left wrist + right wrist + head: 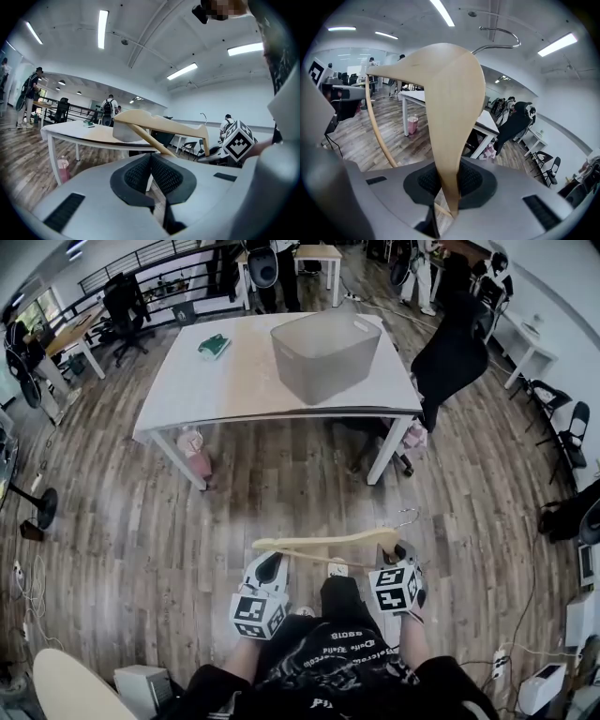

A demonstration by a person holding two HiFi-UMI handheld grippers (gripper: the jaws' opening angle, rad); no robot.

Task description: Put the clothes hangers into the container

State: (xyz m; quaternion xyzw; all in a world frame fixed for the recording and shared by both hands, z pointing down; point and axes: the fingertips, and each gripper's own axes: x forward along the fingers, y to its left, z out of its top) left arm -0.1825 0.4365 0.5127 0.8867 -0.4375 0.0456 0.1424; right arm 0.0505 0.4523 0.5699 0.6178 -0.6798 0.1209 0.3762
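L gripper [269,568] sits low by the person's body, jaws together w/ nothing btwn the pads. It looks like a spare hand, ready to steady the load. The wooden hanger [323,542] lies roughly level across the front of both grippers. Its free end is just ahead of the L one but not gripped, and its metal hook [408,515] shows near the R side. R gripper [447,185] is clamped on one arm-end of the hanger, tilted down-fwd. Gripping by an end prob. keeps the hook clear so it can go in long-ways. The grey container [325,352] stands open on the white table [178,390], well apart ahead; can't tell what's inside. The carry is still to do
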